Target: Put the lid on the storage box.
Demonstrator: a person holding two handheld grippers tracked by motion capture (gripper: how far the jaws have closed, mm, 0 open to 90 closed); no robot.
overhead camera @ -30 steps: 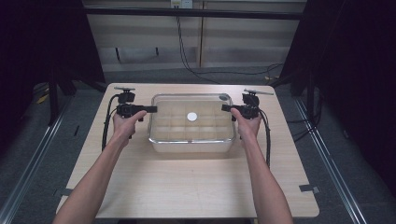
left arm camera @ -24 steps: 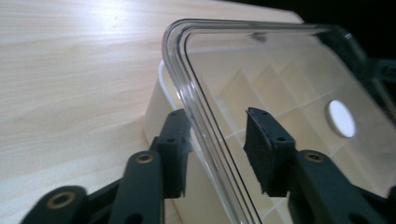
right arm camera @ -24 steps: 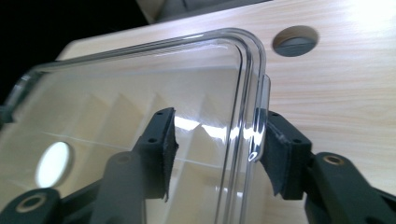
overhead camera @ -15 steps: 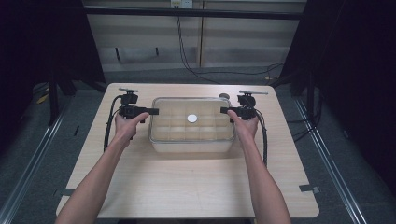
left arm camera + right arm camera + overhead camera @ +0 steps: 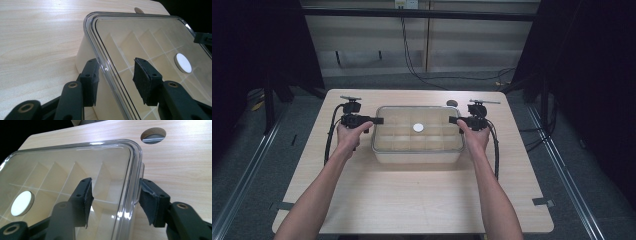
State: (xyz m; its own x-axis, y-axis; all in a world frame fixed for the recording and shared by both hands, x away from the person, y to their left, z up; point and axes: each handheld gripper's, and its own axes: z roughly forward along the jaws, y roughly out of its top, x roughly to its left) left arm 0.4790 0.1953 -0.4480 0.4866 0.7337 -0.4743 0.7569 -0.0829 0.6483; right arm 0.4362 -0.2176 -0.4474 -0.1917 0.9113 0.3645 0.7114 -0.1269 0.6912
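Both grippers' fingers have just been opening; left gripper [image 5: 117, 82] and right gripper [image 5: 117, 200] straddle the clear box's [image 5: 418, 150] lid edges at 9 and 3 o'clock, pads clear; I judge the box released on the bench [image 5: 412, 200].

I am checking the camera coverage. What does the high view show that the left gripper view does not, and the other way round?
High view alone: both forearms and the whole table.
Left gripper view alone: its jaws, which have just been opening, stand apart astride the clear lid's rim, with gaps at the pads.
Both: the lidded compartment box and the white disc.
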